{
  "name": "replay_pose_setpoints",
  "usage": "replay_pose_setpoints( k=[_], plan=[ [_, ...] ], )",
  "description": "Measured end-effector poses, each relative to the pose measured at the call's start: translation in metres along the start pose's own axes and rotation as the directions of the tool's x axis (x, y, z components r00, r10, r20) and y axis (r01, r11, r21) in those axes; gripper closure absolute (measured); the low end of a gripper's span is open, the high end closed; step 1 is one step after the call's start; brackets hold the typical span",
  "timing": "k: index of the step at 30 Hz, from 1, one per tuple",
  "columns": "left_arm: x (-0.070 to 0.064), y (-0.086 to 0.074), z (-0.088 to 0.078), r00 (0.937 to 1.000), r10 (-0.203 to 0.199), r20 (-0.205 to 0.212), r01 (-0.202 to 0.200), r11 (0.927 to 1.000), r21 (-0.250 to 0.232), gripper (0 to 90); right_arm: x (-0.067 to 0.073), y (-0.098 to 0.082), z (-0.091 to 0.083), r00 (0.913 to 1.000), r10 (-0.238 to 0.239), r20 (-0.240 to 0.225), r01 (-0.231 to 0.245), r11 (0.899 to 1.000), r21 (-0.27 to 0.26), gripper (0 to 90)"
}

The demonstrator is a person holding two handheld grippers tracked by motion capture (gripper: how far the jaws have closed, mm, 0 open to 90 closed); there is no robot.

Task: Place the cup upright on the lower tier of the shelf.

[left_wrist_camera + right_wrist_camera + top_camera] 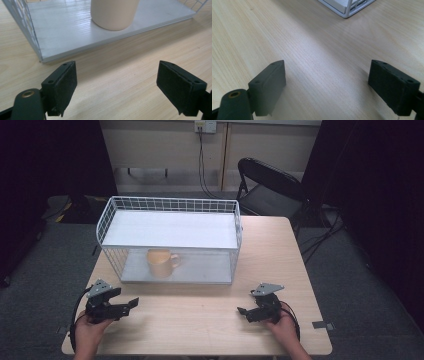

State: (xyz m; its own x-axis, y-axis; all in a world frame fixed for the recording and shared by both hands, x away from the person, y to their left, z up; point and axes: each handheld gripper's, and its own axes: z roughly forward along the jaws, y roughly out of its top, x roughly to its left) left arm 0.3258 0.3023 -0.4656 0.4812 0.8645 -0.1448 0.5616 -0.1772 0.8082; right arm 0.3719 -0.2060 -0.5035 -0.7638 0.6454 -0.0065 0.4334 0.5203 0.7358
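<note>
Left gripper (131,304): jaws wide apart, empty, over the pale wooden table (200,320).
Cream ceramic mug (161,263): upright on the lower shelf of the white wire rack (170,205), well apart from both grippers.
Right gripper (242,312): jaws wide, empty.
Writing: none readable.

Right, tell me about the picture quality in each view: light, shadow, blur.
High view: dim, dark surroundings, the cup soft under the rack. Left gripper view: sharp, with sheen on the rack's white floor. Right gripper view: a soft shadow band crosses the table; the near tongs look slightly blurred.
</note>
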Motion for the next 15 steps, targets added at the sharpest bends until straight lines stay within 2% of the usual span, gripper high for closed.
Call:
replay_pose_setpoints(
  k=[15],
  plan=[
    [0.010,-0.013,-0.008,0.9998,0.013,-0.015,-0.013,0.9998,0.016,16.8,0.000,0.000,0.000,1.0000,0.000,0.000,0.000,1.000,0.000,13.9]
  ],
)
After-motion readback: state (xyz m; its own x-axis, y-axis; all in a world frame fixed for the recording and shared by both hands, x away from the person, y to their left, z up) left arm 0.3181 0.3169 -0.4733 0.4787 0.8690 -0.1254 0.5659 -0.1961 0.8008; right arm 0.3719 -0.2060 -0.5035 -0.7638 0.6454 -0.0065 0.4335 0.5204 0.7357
